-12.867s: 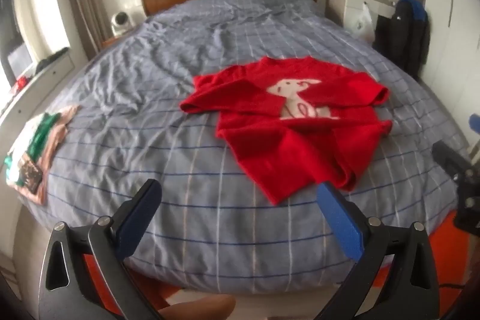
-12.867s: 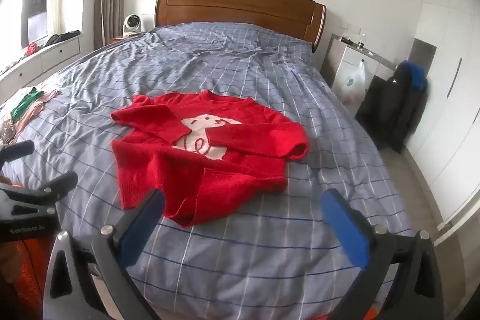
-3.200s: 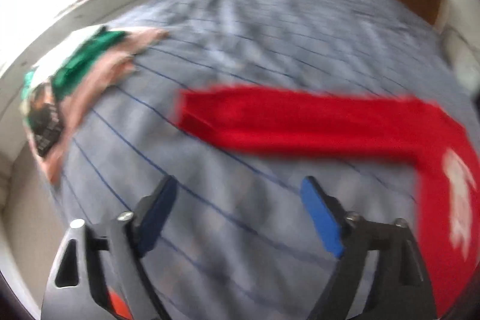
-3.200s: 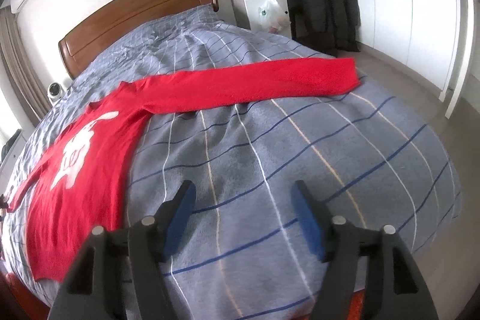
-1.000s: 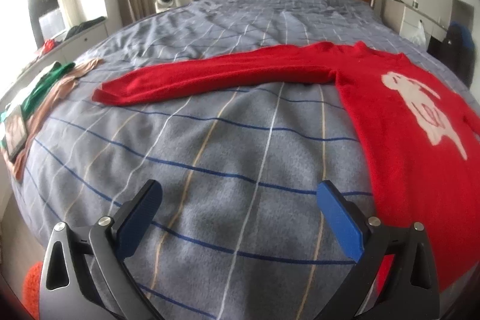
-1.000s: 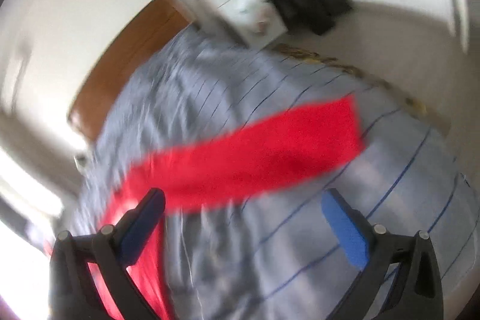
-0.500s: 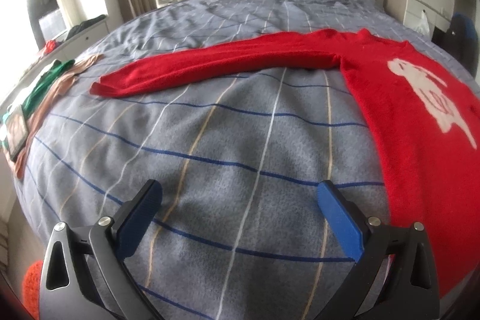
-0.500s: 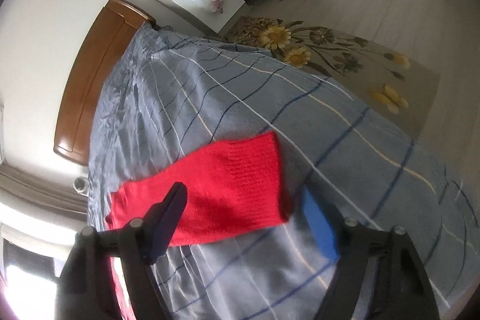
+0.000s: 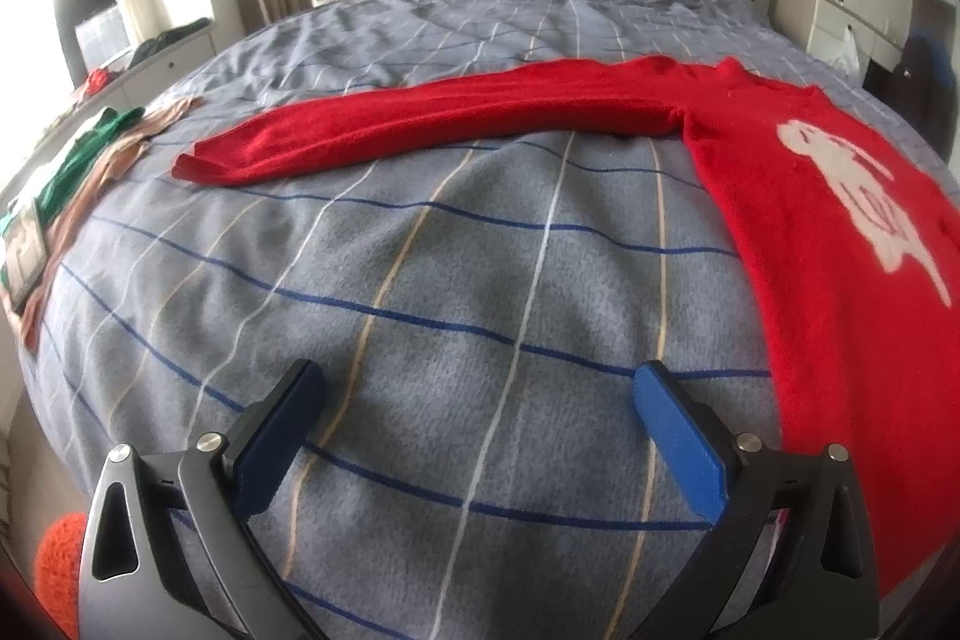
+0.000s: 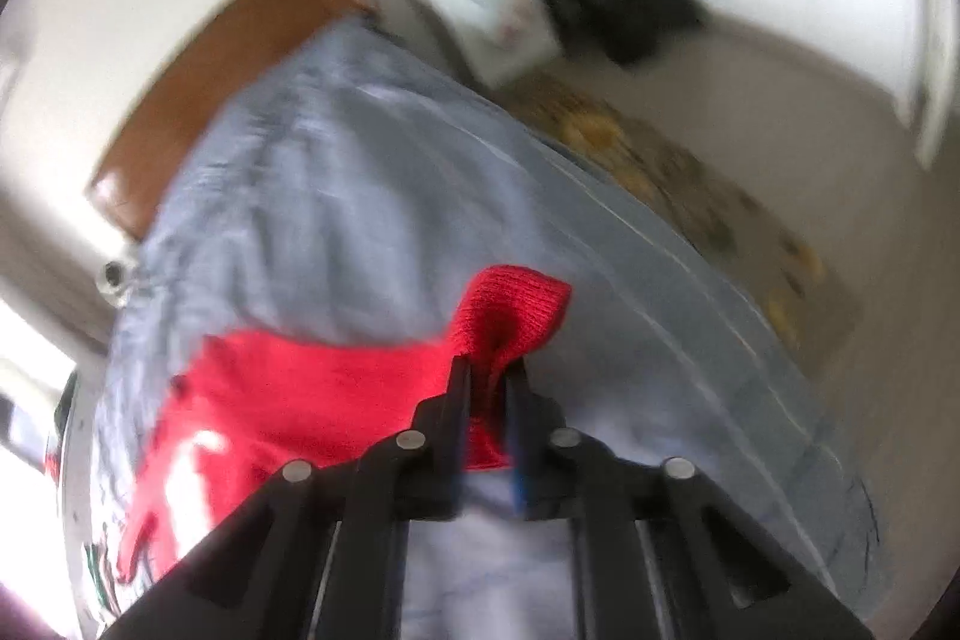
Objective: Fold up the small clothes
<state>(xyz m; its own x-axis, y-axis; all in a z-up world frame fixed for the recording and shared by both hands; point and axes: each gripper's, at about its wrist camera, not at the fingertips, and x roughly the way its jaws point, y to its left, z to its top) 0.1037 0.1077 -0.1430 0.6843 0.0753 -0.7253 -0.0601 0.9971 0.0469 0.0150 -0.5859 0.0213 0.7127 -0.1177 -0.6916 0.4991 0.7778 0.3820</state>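
Bed [image 9: 456, 244] with grey checked cover fills both views; red sweater [image 9: 840, 232] lies spread flat on it, chest motif up, body toward the right of the left wrist view. Left sleeve [image 9: 420, 124] is stretched out straight across the cover, cuff toward the folded clothes pile [image 9: 66, 172] at the bed edge. Left gripper [image 9: 474, 424] hovers low over bare cover, jaws wide, holding nothing, well apart from the sleeve. Right gripper [image 10: 487, 388] is clamped narrow on the right sleeve cuff [image 10: 510, 310], cuff bunched and lifted above the cover; this view is blurred. Step in hand looks like folding the right sleeve in over the body. To do it well: keep the pinch firm, carry the cuff low and across so the sleeve lays flat over the chest, avoid dragging the body out of shape. Left gripper could pin the shoulder or take its own cuff next.
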